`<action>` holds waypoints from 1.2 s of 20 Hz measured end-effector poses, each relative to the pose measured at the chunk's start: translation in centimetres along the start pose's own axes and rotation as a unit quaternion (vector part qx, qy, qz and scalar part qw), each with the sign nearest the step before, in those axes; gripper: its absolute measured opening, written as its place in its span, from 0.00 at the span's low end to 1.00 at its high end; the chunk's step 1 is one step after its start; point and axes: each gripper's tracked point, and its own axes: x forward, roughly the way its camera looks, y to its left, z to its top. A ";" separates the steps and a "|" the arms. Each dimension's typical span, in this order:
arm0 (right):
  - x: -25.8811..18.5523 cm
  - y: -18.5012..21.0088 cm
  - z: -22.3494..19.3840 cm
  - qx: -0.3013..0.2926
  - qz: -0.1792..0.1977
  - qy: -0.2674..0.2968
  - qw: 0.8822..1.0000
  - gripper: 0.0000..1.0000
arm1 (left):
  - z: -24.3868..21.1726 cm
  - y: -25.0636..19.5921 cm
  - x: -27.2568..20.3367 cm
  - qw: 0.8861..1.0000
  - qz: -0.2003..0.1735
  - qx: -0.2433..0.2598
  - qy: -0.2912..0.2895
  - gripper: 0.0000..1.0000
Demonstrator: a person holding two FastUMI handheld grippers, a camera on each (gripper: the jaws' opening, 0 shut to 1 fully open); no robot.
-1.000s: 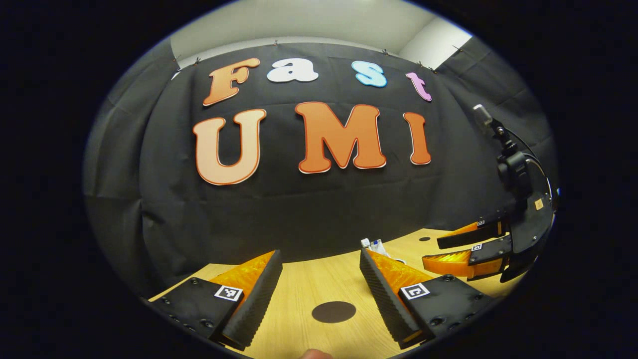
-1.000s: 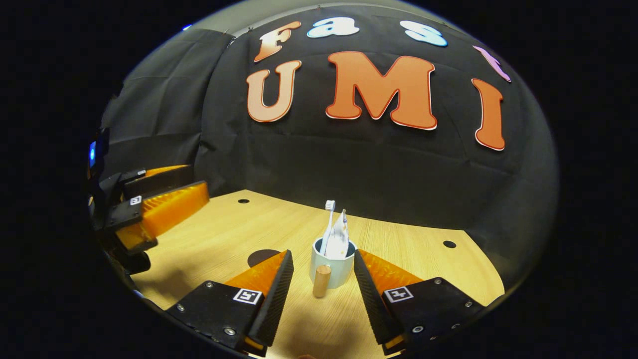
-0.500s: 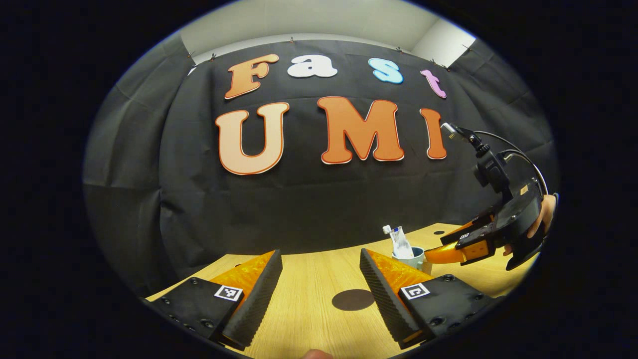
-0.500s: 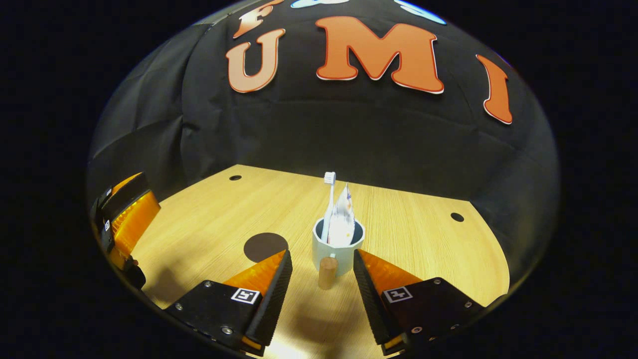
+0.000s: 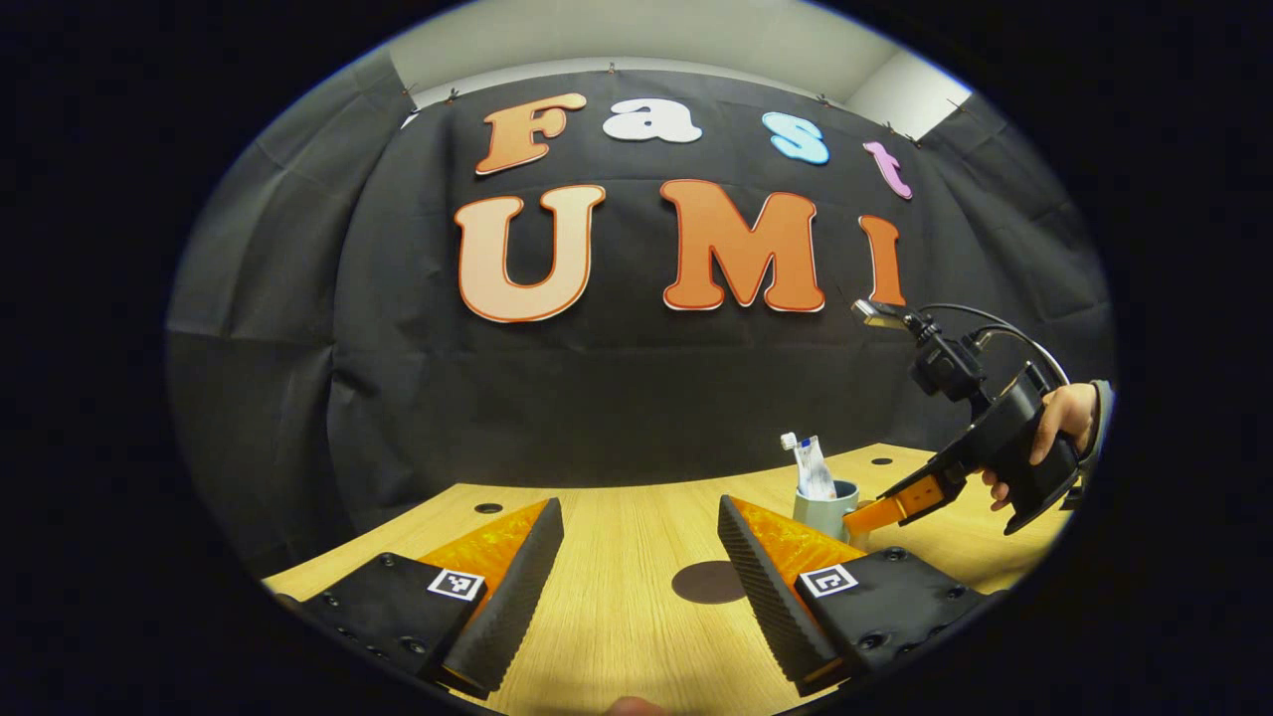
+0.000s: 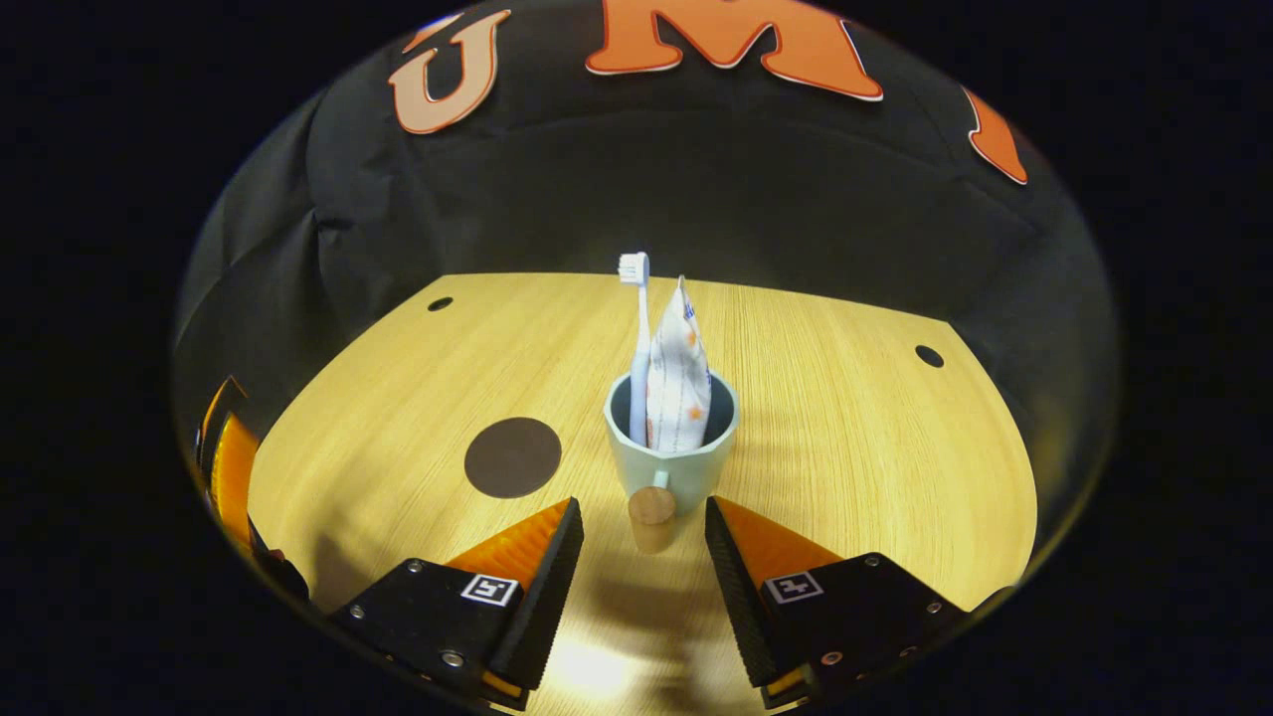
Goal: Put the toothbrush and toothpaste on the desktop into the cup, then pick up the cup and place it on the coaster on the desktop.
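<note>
A pale cup stands upright on the wooden desktop, with a white toothbrush and a white toothpaste tube standing in it. Its wooden handle points toward my right gripper, which is open with the handle between its fingertips, apart from both. A dark round coaster lies flat to the cup's left. In the left gripper view, the cup sits at the right with the right gripper and a hand beside it. My left gripper is open and holds nothing, with the coaster near its right finger.
The booth's black cloth wall rises behind the desktop. Small dark holes mark the desktop's far corners. The left gripper's finger sits at the left edge of the right gripper view. Bare wood surrounds the cup.
My right gripper has tilted down and moved closer to the cup, bringing the handle between its fingertips. The left gripper has swung its view rightward; both stay open.
</note>
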 end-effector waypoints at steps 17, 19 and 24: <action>4.3 -1.1 -0.9 0.008 -0.057 0.110 0.992 0.55 | -3.0 3.7 -1.9 0.997 0.023 -0.069 0.004 0.97; 4.7 -1.2 -2.0 0.011 -0.058 0.126 0.990 0.50 | -2.9 3.6 -1.8 0.997 0.022 -0.069 0.004 0.97; 5.3 -1.5 -2.9 0.030 -0.050 0.138 0.989 0.28 | -2.7 4.1 -2.1 0.997 0.029 -0.065 0.002 0.98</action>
